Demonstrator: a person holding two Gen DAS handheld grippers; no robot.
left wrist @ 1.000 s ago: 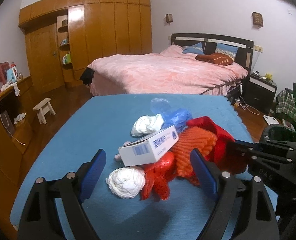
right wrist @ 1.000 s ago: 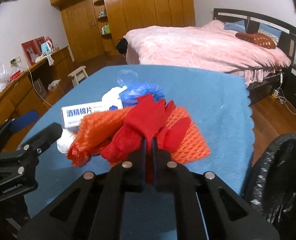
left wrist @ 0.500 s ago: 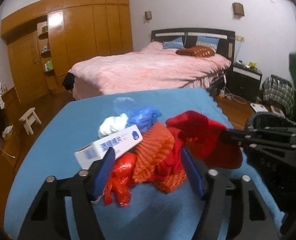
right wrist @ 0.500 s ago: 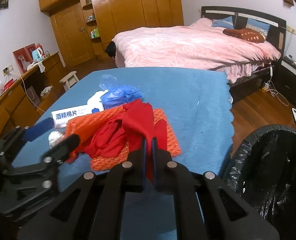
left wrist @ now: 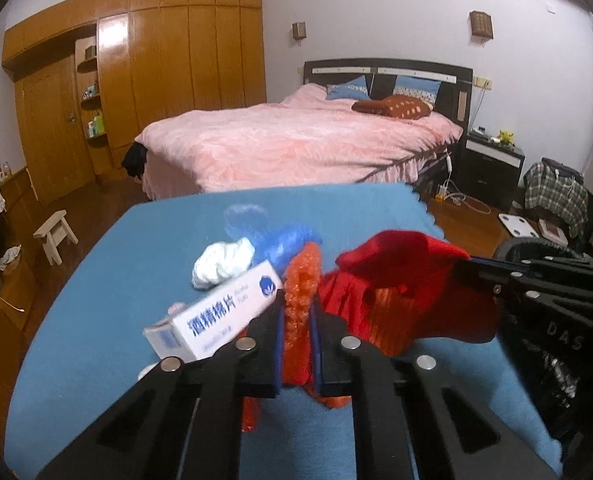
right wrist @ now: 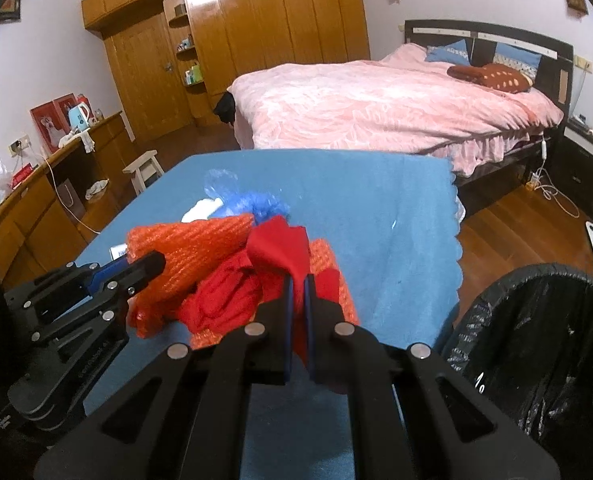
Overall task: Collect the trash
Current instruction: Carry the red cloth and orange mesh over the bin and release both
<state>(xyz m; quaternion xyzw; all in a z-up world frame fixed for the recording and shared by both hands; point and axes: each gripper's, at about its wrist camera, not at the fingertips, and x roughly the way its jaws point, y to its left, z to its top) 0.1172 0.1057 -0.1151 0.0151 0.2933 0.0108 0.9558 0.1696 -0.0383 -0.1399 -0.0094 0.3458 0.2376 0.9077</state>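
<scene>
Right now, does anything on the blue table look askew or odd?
Yes. The white box sits tilted, propped on the trash pile beside the orange mesh rather than flat on the blue table.

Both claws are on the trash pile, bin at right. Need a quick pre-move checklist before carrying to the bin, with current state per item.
1. Left claw shut on the orange mesh: ok, mesh is pinched between the pads.
2. Right claw shut on the red cloth: ok.
3. Loads separate: not ok, cloth lies tangled over the mesh; the two may drag each other.
4. White box clear of the lift: cannot tell, it sits against the left claw's finger and may be knocked.
5. Black bin open: ok, liner mouth open beside the blue table cover.
6. Left behind: white wad, blue plastic; not ok.
</scene>
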